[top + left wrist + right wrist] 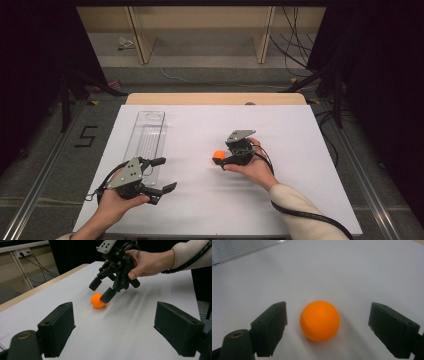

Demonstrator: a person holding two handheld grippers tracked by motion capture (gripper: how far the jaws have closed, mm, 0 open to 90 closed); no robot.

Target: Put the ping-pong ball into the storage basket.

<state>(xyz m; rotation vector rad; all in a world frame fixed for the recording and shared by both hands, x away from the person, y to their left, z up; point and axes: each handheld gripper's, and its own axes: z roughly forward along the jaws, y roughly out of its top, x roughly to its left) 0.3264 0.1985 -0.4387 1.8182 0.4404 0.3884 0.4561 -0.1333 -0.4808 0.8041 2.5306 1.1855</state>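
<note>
An orange ball (218, 154) (97, 300) (320, 320) rests on the white table sheet (280, 135) near its middle. My right gripper (220, 157) (99, 290) (327, 330) is lowered over the ball with its jaws open on either side; neither jaw presses it in the right gripper view. My left gripper (164, 175) (113, 327) is held open near the front left of the table, pointing toward the ball with nothing between its fingers.
A clear plastic tray (146, 137) (239, 248) lies lengthwise at the left of the sheet, just behind my left gripper. The wooden table edge (215, 98) runs along the far side. Cables (295, 45) and shelf legs stand on the floor beyond.
</note>
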